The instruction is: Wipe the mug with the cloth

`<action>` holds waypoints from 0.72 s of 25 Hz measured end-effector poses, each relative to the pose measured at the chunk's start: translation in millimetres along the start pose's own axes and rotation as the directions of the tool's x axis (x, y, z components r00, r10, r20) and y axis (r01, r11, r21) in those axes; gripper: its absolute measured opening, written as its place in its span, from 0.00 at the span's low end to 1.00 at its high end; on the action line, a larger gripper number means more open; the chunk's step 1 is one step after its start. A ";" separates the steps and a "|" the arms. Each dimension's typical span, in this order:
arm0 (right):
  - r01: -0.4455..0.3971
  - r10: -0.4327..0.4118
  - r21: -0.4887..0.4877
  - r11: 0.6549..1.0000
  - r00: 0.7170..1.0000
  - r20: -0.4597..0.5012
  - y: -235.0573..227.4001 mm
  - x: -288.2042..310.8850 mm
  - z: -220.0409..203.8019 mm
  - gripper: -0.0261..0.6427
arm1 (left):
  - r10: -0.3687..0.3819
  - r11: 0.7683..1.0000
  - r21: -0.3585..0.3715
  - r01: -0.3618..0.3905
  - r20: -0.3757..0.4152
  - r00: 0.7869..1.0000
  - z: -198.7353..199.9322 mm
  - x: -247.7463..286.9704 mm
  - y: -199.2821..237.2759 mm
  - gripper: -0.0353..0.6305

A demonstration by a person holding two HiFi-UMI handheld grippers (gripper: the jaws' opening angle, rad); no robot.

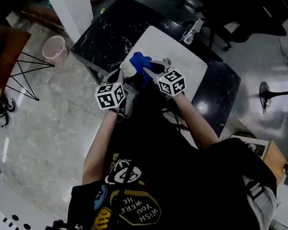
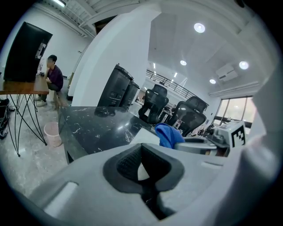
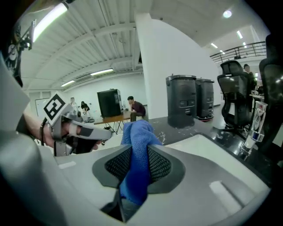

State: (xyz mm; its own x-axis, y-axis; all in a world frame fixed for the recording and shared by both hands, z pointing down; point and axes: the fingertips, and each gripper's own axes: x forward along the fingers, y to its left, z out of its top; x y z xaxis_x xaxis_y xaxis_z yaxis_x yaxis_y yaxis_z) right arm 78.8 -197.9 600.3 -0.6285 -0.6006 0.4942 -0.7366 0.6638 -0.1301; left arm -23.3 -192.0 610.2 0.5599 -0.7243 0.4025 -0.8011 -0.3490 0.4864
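At the table (image 1: 101,35), head view: we note a dark marbled top with a white panel (image 1: 181,58) lying on it. We hold both claws up over the panel's near end, tips close together. At its tip the left claw (image 1: 125,75) carries a pale rounded thing, which we read as the mug (image 1: 128,67). Our right claw (image 1: 149,71) carries the blue cloth (image 1: 140,62), bunched, against or just beside the mug; we cannot tell which. A pink bin (image 1: 55,49) stands on the floor, well apart from the table's left corner.

Left gripper view: we log the pads drawn nearly together, a thin white wedge pinched between them. We take this wedge for part of the mug; the rest of it is hidden from here. Just past the tips, to the right, sit the cloth and the right claw. Office chairs (image 2: 155,102) stand behind the table, and a seated person (image 2: 54,76) shows at far left.

Right gripper view: we log the pads clamped on the cloth, which fills the gap and bulges up above them. On the left shows the left claw, its tip ending at the cloth's edge. Two dark cylindrical units (image 3: 190,100) stand beyond the table.
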 end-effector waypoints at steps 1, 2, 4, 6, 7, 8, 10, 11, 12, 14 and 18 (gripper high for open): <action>0.010 -0.010 0.001 1.000 1.000 -0.025 -2.2 3.5 -3.2 0.18 | 0.001 1.000 -0.004 -0.001 0.003 1.000 -0.3 0.0 0.1 0.06; 0.001 -0.001 -0.013 1.000 0.998 -0.061 1.9 6.6 -10.8 0.18 | 0.002 1.000 -0.007 -0.002 0.004 1.000 -0.5 0.1 0.0 0.06; -0.060 0.050 -0.070 0.996 0.990 -0.130 25.6 7.3 -31.4 0.18 | 0.003 1.000 -0.010 -0.003 0.005 1.000 -0.8 0.3 -0.9 0.06; -0.142 0.116 -0.148 0.979 0.978 -0.174 57.7 1.3 -48.8 0.18 | 0.000 1.000 -0.011 0.000 0.004 1.000 -0.1 -0.2 -1.3 0.06; -0.177 0.143 -0.180 0.968 0.972 -0.184 70.3 -1.8 -52.8 0.18 | -0.001 1.000 -0.011 0.001 0.005 1.000 1.1 -0.7 -0.8 0.06; -0.194 0.160 -0.194 0.962 0.971 -0.177 76.6 -4.4 -52.3 0.18 | -0.001 1.000 -0.011 0.002 0.007 1.000 2.3 -1.1 -0.2 0.06; -0.159 0.145 -0.146 0.977 0.984 -0.102 64.8 -9.6 -36.6 0.18 | -0.003 1.000 -0.010 0.003 0.008 1.000 1.8 -1.3 -0.8 0.06; -0.115 0.110 -0.102 0.988 0.993 -0.050 49.4 -12.0 -23.7 0.18 | -0.004 1.000 -0.011 0.004 0.009 1.000 0.6 -1.1 -1.8 0.06; -0.064 0.063 -0.063 0.996 0.998 -0.007 31.5 -13.1 -10.7 0.18 | -0.004 1.000 -0.012 0.004 0.010 1.000 -0.3 -1.1 -2.3 0.06; 0.018 -0.018 -0.015 1.000 1.000 0.008 1.0 -8.3 3.3 0.18 | -0.003 1.000 -0.019 0.004 0.013 1.000 -0.1 -1.8 -1.4 0.06; -0.064 0.038 -0.120 0.991 0.978 -0.203 13.6 8.3 -35.2 0.18 | -0.002 0.999 -0.034 0.002 0.020 1.000 1.7 -1.0 0.6 0.06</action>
State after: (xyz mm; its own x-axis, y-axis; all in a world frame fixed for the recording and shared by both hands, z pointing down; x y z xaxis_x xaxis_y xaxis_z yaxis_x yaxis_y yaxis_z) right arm 72.3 -178.1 632.9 -0.5924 -0.4716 0.6531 -0.6597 0.7493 -0.0573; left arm -24.7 -192.5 608.8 0.5569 -0.7352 0.3865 -0.7921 -0.3301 0.5134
